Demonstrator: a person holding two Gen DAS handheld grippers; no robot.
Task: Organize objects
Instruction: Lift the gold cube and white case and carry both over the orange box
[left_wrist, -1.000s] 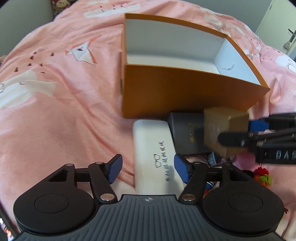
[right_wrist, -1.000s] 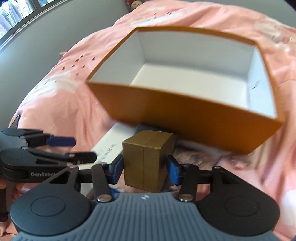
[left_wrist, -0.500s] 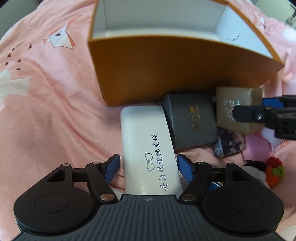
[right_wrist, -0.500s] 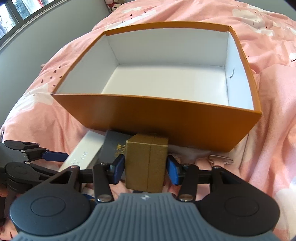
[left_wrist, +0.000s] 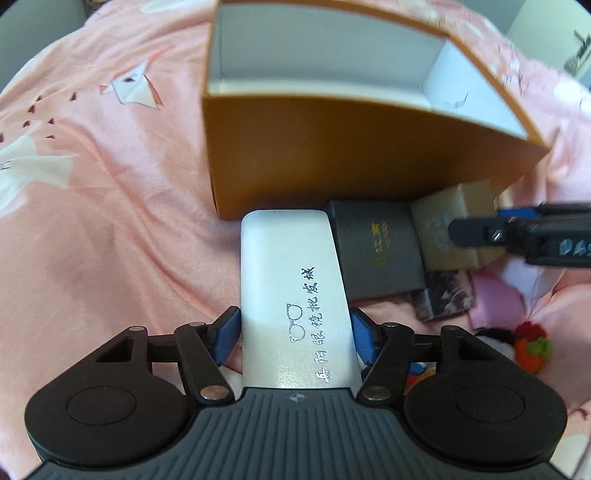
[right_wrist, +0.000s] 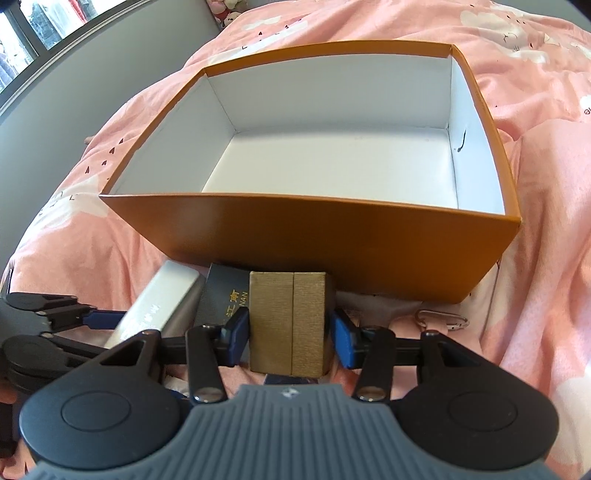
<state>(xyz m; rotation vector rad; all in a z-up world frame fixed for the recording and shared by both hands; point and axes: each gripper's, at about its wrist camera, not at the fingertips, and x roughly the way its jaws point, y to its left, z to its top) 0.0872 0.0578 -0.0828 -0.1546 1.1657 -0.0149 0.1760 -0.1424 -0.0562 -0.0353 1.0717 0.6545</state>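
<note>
An open orange box (left_wrist: 332, 147) with a white inside stands on the pink bed; it also shows in the right wrist view (right_wrist: 332, 236). My left gripper (left_wrist: 295, 336) is shut on a white glasses case (left_wrist: 291, 280) that lies lengthwise in front of the box. My right gripper (right_wrist: 288, 336) is shut on a small gold-brown box (right_wrist: 288, 325), held just before the orange box's near wall. In the left wrist view the gold-brown box (left_wrist: 454, 229) sits right of a dark grey box (left_wrist: 376, 247).
The dark grey box (right_wrist: 225, 295) with gold lettering lies between the case and the gold-brown box. A dark patterned packet (left_wrist: 443, 295), pink paper (left_wrist: 495, 295) and a small red-and-green knitted toy (left_wrist: 532, 339) lie at right. A metal carabiner (right_wrist: 439, 319) lies by the orange box.
My left gripper has closed its pads onto the white glasses case. My right gripper, still holding the gold-brown box, has risen so that more of the orange box's inside shows.
</note>
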